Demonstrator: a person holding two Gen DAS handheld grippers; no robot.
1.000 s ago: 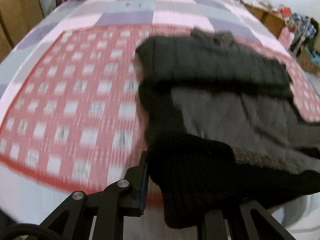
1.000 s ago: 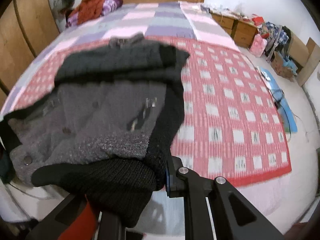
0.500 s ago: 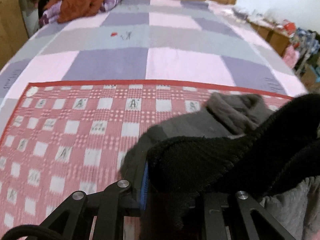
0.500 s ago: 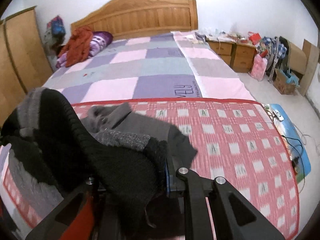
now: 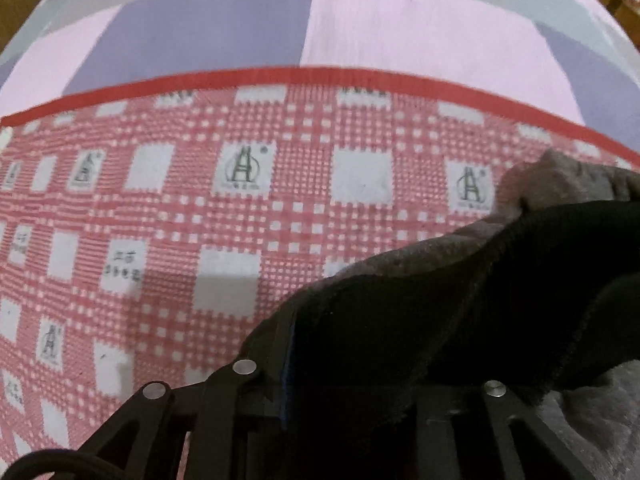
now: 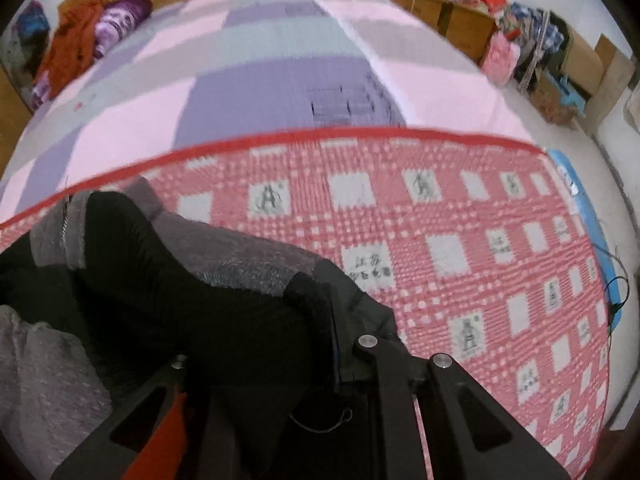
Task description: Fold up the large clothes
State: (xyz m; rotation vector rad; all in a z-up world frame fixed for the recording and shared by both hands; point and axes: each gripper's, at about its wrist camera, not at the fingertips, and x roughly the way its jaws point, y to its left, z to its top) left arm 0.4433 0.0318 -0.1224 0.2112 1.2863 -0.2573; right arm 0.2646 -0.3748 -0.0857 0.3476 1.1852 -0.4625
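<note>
A grey and black knitted cardigan lies on the red checked blanket, its black ribbed hem carried over toward its grey collar. My left gripper is shut on the black hem, low over the blanket. In the right wrist view the same cardigan fills the lower left. My right gripper is shut on the black hem too. The fingertips of both are hidden in the cloth.
The pink, grey and purple quilt covers the bed beyond the blanket. A pile of clothes lies by the wooden headboard. Drawers and clutter stand to the right of the bed. A blue mat lies on the floor.
Both grippers have carried the black hem up from the near edge and forward over the cardigan toward its collar, then down close to the blanket.
</note>
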